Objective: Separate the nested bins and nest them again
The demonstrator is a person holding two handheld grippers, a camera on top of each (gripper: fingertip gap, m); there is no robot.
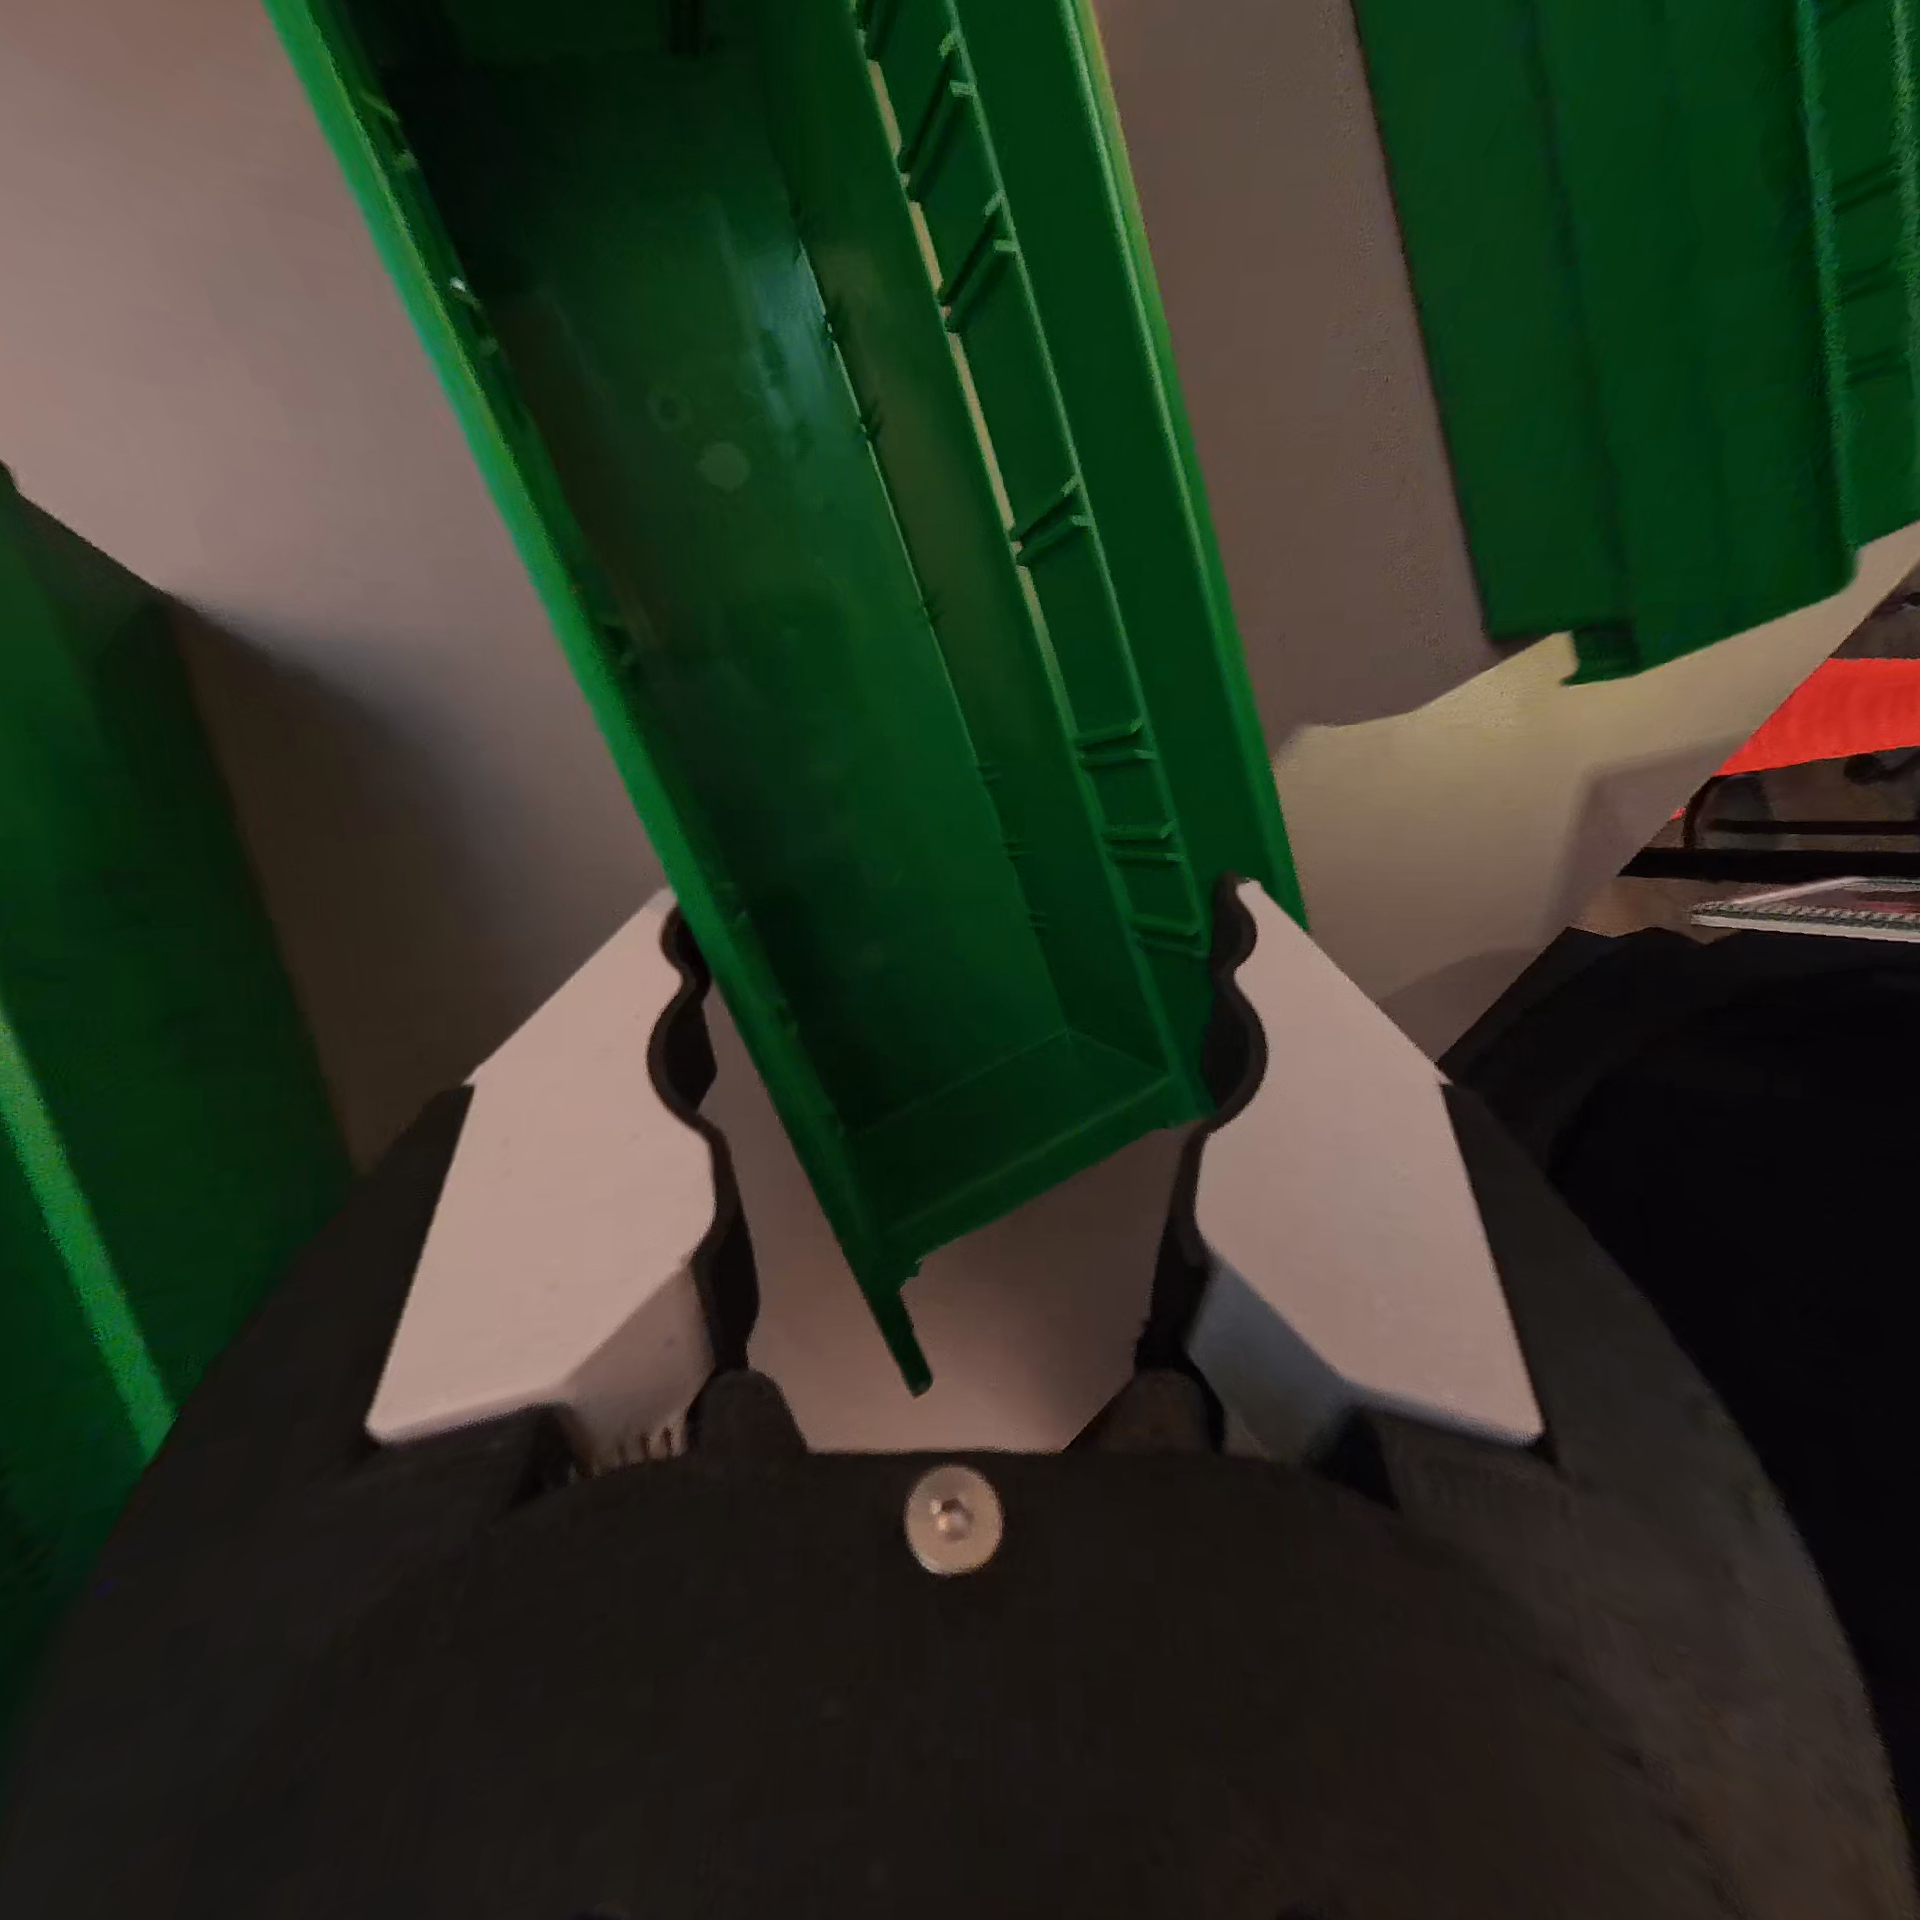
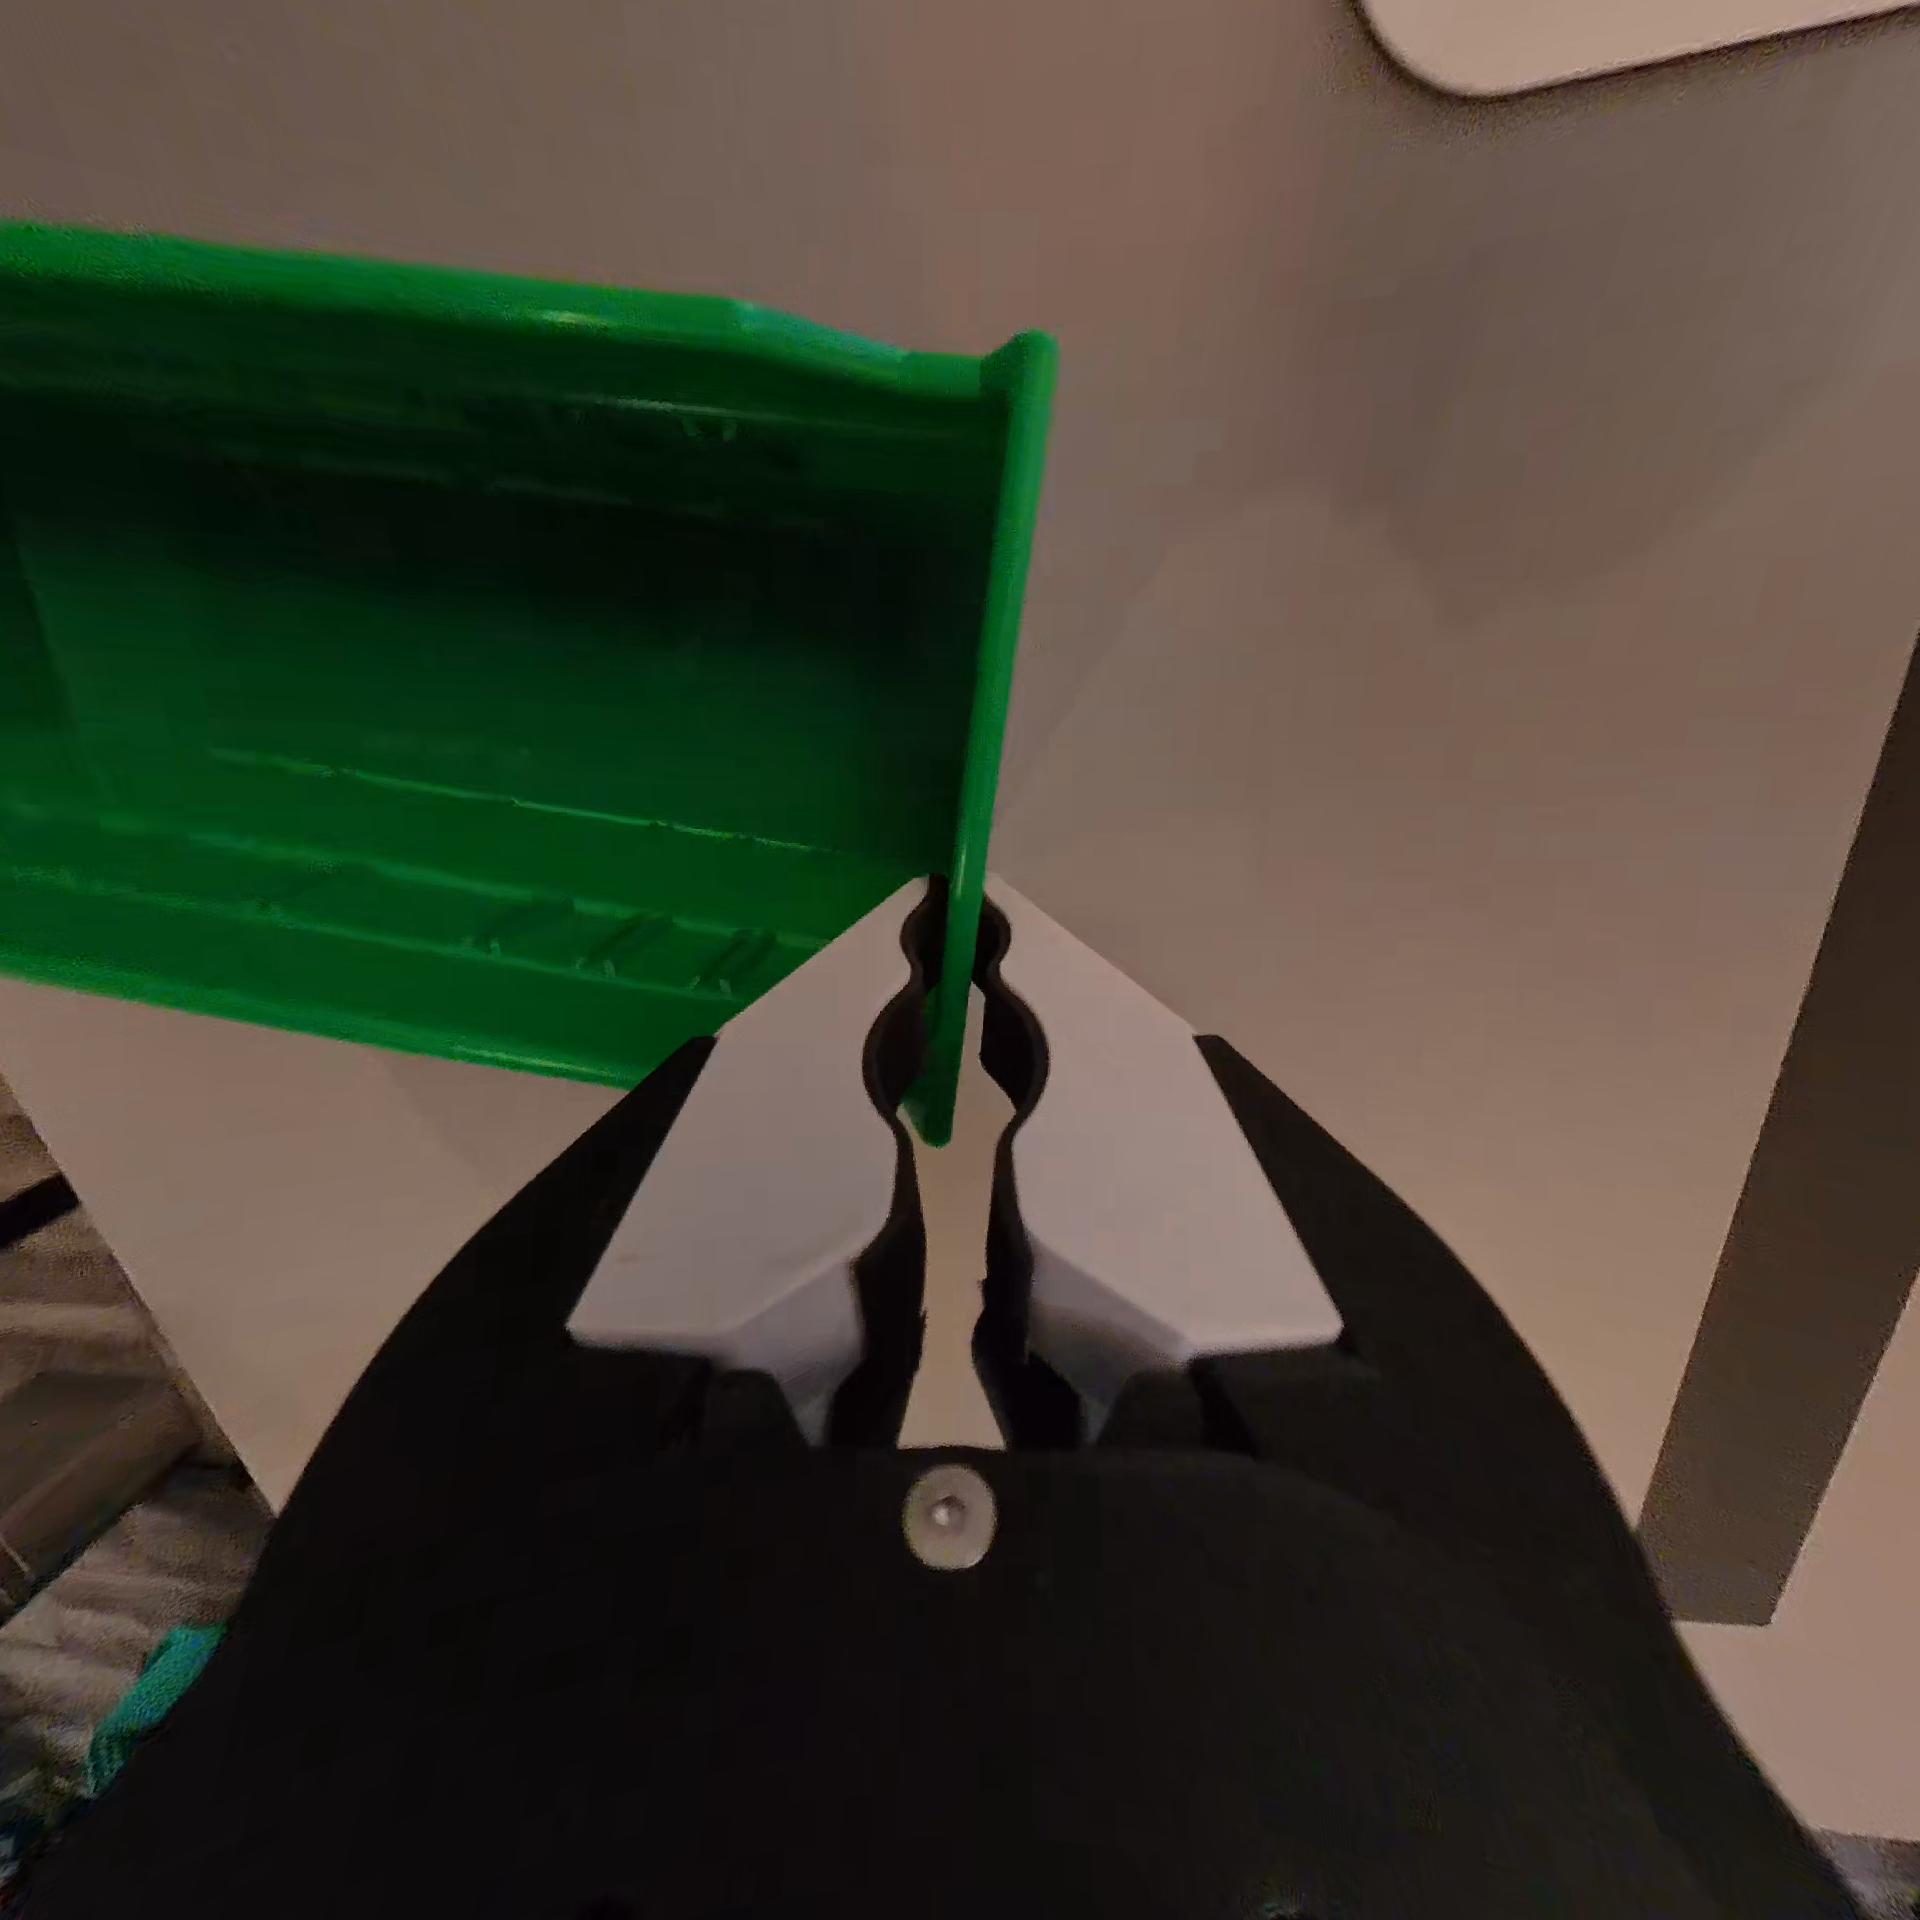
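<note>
In the left wrist view a long narrow green bin (image 1: 779, 520) runs away from me, open side up. Its near end sits between the wide-spread fingers of my left gripper (image 1: 956, 904), and both pads touch its side walls. A second green bin (image 1: 1662, 312) lies at the upper right and a third (image 1: 104, 935) at the left edge. In the right wrist view my right gripper (image 2: 956, 894) is shut on the thin end wall of a green bin (image 2: 468, 623), which sticks out to the left above the white table (image 2: 1351, 520).
The white table (image 1: 312, 416) ends at the right, beyond which are a red-orange object (image 1: 1818, 717) and a dark area (image 1: 1714, 1143). In the right wrist view a grey upright panel (image 2: 1766, 1143) stands at the right, with patterned carpet (image 2: 83, 1558) at the lower left.
</note>
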